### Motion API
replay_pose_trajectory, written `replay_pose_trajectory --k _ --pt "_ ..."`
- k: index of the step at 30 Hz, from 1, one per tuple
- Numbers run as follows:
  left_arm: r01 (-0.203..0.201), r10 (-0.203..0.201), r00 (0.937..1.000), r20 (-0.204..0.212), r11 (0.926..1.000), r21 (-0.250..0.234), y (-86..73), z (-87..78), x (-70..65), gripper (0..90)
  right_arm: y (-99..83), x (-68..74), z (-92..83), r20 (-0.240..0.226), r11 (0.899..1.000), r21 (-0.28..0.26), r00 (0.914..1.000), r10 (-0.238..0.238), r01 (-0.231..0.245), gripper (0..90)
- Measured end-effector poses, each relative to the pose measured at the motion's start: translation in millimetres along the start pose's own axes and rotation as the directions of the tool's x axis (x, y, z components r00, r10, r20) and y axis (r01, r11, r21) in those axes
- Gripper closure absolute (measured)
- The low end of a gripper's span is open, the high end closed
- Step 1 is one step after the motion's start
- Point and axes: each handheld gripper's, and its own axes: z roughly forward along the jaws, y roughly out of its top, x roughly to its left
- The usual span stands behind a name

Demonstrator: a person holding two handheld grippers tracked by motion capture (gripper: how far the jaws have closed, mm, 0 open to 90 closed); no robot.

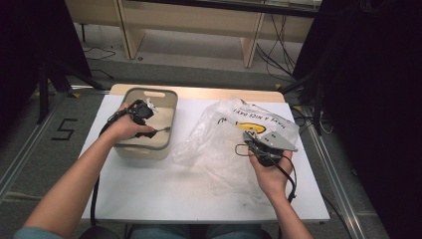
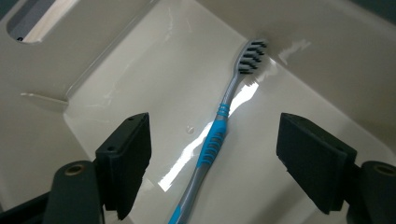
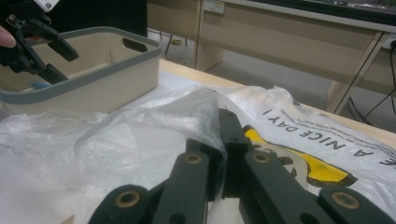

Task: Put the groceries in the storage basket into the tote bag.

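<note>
In the high view, a white-topped table (image 1: 164, 194) carries a beige plastic bin with a grey rim (image 1: 161, 147) near its far left corner and a crumpled clear plastic bag printed with a yellow smiley (image 1: 224, 144) spread from the middle toward the right edge. The left gripper (image 1: 149, 117) hangs over the bin, reaching down into it, while the right gripper (image 1: 250, 142) sits on the bag, close to the printed patch.

In the left gripper view, the jaws stand wide apart with nothing pressed between them. Below them a grey and blue toothbrush with dark bristles (image 2: 219, 135) lies flat on the bin's floor (image 2: 140, 88), its head (image 2: 252, 57) touching the foot of a side wall; the handle runs through the gap between the jaws.

In the right gripper view, the jaws are closed tight, pinching a fold of the bag (image 3: 140, 135). The bin (image 3: 107, 77) stands beyond it at the left, with the left gripper (image 3: 32, 37) above its rim.
</note>
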Motion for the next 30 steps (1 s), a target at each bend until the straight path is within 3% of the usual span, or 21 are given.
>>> replay_pose_trajectory --k 5,8,11,19,30 --pt "-0.005 0.005 1.0000 0.005 0.9995 0.032 -0.4 6.8 3.2 26.1 -0.1 0.6 0.1 -0.001 1.000 0.000 1.0000 -0.001 0.001 90.0" --pt "0.011 -0.011 0.9999 0.004 0.9994 0.032 -1.5 10.9 4.9 26.0 -0.3 0.6 0.3 -0.001 1.000 0.003 1.0000 0.001 -0.001 90.0" --pt "0.002 -0.002 1.0000 -0.006 0.9993 0.038 -2.8 13.4 8.1 24.5 -0.6 0.9 0.5 -0.001 1.000 0.008 1.0000 -0.002 0.002 90.0" --pt "0.015 -0.016 0.9998 0.009 0.9990 0.041 -3.1 18.5 9.0 25.3 -0.6 1.4 0.7 -0.004 1.000 0.010 1.0000 -0.001 0.001 90.0" --pt "-0.002 0.000 0.9994 0.035 0.9978 0.066 -5.8 27.0 13.0 27.5 -1.0 1.6 1.5 -0.004 1.000 0.009 1.0000 -0.004 0.004 90.0"
